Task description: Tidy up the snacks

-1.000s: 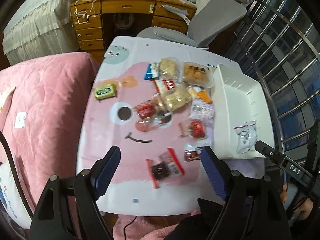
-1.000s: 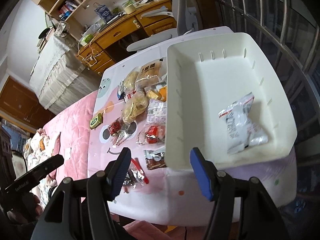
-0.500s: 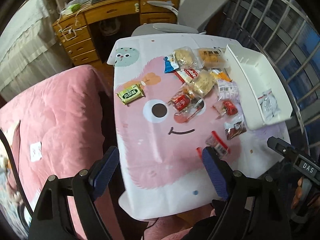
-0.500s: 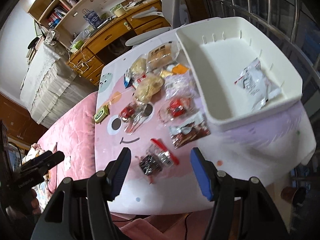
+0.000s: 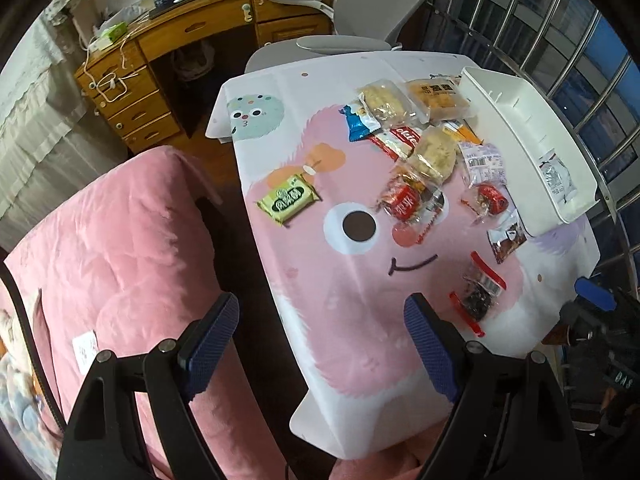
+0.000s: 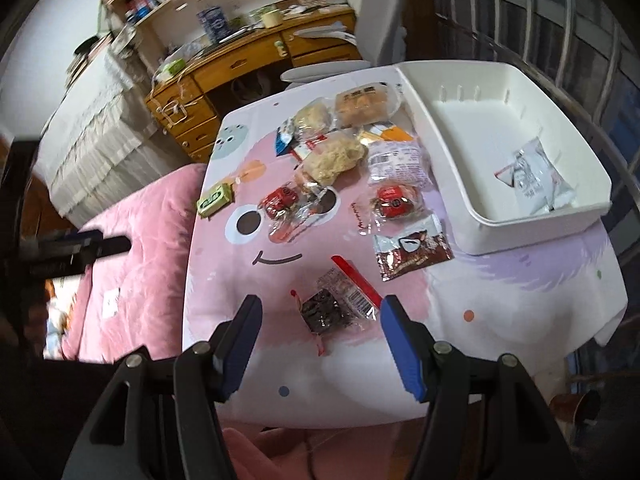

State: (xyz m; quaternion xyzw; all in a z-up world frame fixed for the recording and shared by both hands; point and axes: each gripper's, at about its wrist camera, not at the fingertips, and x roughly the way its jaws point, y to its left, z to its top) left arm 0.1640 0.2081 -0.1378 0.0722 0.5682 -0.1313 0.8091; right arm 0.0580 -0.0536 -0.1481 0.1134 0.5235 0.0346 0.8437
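Observation:
Several wrapped snacks lie on the pink cartoon tablecloth (image 5: pixel 360 320). A white bin (image 6: pixel 532 224) stands at the table's right edge and holds one white packet (image 6: pixel 532 178). A dark snack packet with red ends (image 6: pixel 336 308) lies nearest, just ahead of my right gripper (image 6: pixel 320 340), which is open and empty. A brown packet (image 6: pixel 412 252) lies beside the bin. A green packet (image 5: pixel 288 198) lies alone at the left. My left gripper (image 5: pixel 320 336) is open and empty, above the table's near left edge. The dark packet (image 5: pixel 476 296) also shows in the left wrist view.
A pink bedcover (image 5: pixel 112 260) lies left of the table. A wooden desk (image 5: pixel 200 40) and a grey office chair (image 5: pixel 376 4) stand behind the table. Window bars (image 5: pixel 560 32) run along the right.
Both grippers have pulled back and to the left from the bin; the right one now faces the dark packet near the front edge. Both stay open and empty.

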